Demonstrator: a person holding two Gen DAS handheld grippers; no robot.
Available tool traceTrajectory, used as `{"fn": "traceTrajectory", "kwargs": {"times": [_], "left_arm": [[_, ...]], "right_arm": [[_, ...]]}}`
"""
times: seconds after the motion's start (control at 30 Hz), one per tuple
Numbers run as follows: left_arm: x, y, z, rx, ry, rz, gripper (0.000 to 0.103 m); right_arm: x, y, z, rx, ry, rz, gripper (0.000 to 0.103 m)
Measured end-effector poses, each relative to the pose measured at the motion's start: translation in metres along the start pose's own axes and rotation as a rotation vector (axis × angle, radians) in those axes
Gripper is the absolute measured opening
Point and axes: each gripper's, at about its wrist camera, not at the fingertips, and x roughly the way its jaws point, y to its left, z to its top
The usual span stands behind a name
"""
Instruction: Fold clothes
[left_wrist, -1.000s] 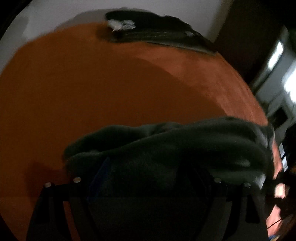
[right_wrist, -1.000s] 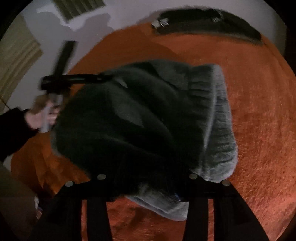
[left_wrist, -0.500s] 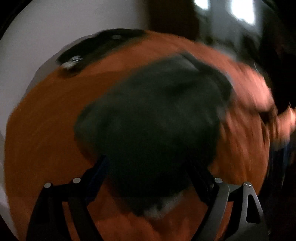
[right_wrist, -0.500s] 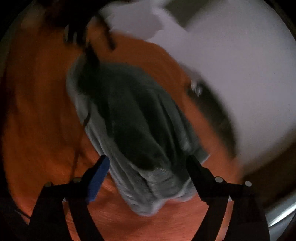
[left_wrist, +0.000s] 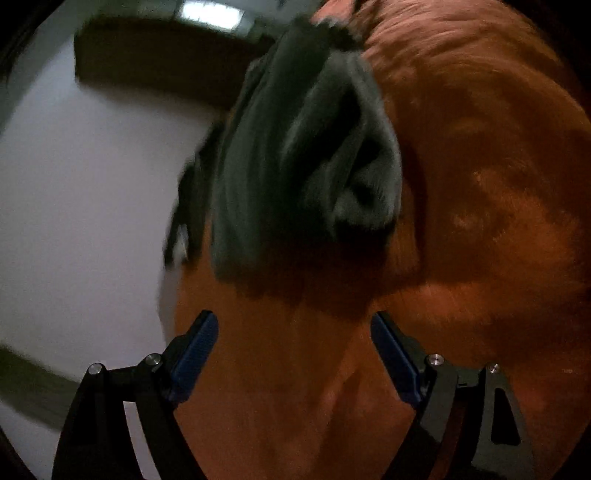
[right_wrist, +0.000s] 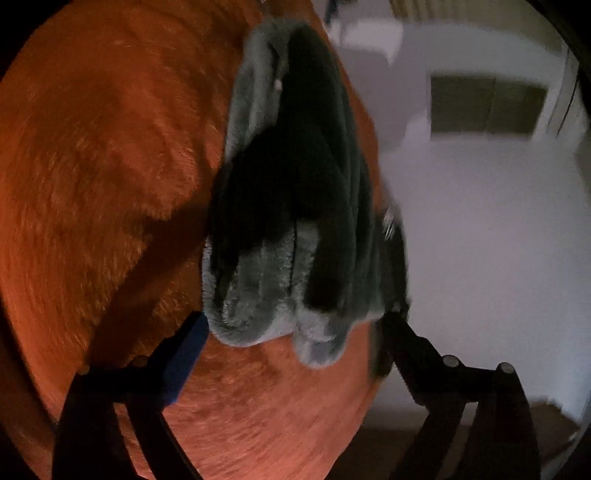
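Fleece garment (left_wrist: 295, 155), left wrist view: one dark grey-green piece, bundled in thick layers on the orange surface (left_wrist: 480, 184), right at its edge next to the pale floor. Surface looks like plush fabric; can't tell if it's a bed or a covered tabletop. Left gripper (left_wrist: 293, 345) hangs short of the bundle, jaws spread wide, nothing between them, blue pads bare. A thin dark item (left_wrist: 184, 221) sits just beyond the garment at the edge; too blurred to identify.

Handling guess: soft, light, zero stiffness, pile gives decent friction so slip risk is low. Stack is thick, so a pinch on one outer layer would likely peel it open. Better to grab across the full folded end or a hem.

Right wrist view: same garment (right_wrist: 295, 184), lighter ribbed hem end (right_wrist: 266, 295) facing the right gripper (right_wrist: 291, 332). Jaws wide open, hem just at the tips, left pad close beside the fabric, no clamp on it. Hem is the obvious grab point from here.

Count: one garment, one unidentified dark item, two grippers, both empty.
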Motion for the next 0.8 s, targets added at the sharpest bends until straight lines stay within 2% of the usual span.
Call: {"fn": "traceTrajectory", "kwargs": {"times": [0.1, 0.17, 0.27, 0.4, 0.5, 0.6, 0.7, 0.8], "left_arm": [[0.004, 0.001, 0.000, 0.049, -0.101, 0.026, 0.086], [0.009, 0.004, -0.003, 0.067, -0.114, 0.043, 0.086], [0.016, 0.005, -0.008, 0.095, -0.172, 0.030, 0.086], [0.020, 0.005, -0.011, 0.126, -0.251, 0.011, 0.086], [0.023, 0.007, -0.013, 0.116, -0.299, -0.007, 0.086], [0.023, 0.010, -0.012, 0.103, -0.329, -0.029, 0.086], [0.022, 0.011, -0.021, 0.141, -0.349, -0.061, 0.086], [0.016, 0.009, -0.031, 0.180, -0.376, -0.093, 0.086]], "right_arm": [[-0.005, 0.003, -0.029, -0.098, -0.113, -0.083, 0.094], [-0.007, 0.004, -0.047, -0.154, -0.186, -0.132, 0.094], [-0.007, -0.002, -0.063, -0.180, -0.274, -0.154, 0.096], [0.007, -0.005, -0.063, -0.213, -0.360, -0.123, 0.096], [-0.002, 0.006, -0.054, -0.208, -0.397, -0.118, 0.096], [-0.003, 0.009, -0.061, -0.224, -0.435, -0.085, 0.096], [-0.006, 0.009, -0.070, -0.300, -0.447, -0.022, 0.096], [-0.010, 0.007, -0.079, -0.308, -0.456, 0.045, 0.096]]}}
